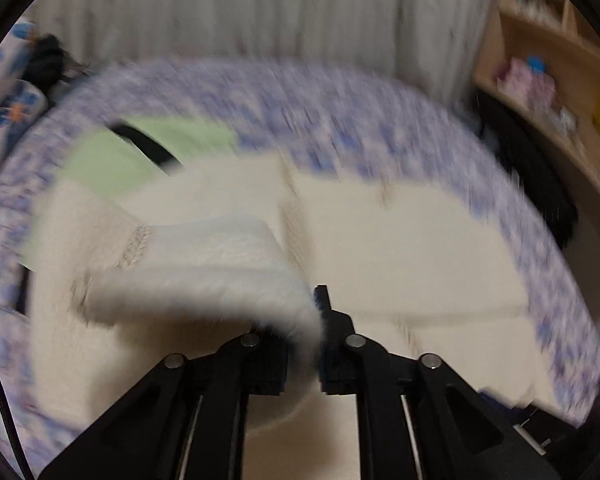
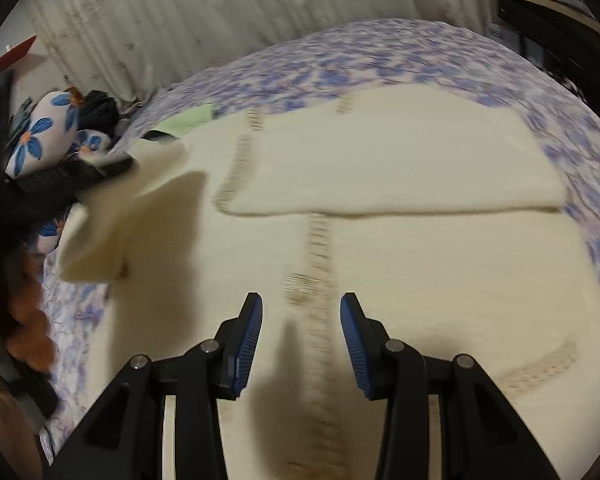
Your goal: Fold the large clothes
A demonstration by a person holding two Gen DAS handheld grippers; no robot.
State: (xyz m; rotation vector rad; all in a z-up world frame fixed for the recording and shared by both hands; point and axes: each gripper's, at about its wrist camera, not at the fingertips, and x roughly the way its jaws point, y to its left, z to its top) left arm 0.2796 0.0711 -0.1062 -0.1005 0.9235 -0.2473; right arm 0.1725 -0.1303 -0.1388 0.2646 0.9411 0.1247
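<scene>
My left hand-held gripper point(image 1: 318, 344) pinching cream sweater point(image 2: 380, 240) sleeve, lifted over body. Sweater flat on bed point(image 2: 340, 52), long axis running away from me. Right hand-held gripper point(image 2: 300, 344) spread, hovering over centre seam, nearer hem.

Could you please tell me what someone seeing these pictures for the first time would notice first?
A large cream knitted garment fills the middle of both views, spread on a bed with a blue-and-purple floral cover. The left gripper has its jaws shut on a lifted fold of the cream knit, while the right gripper hovers open above the garment's beige stitched centre seam.
</scene>
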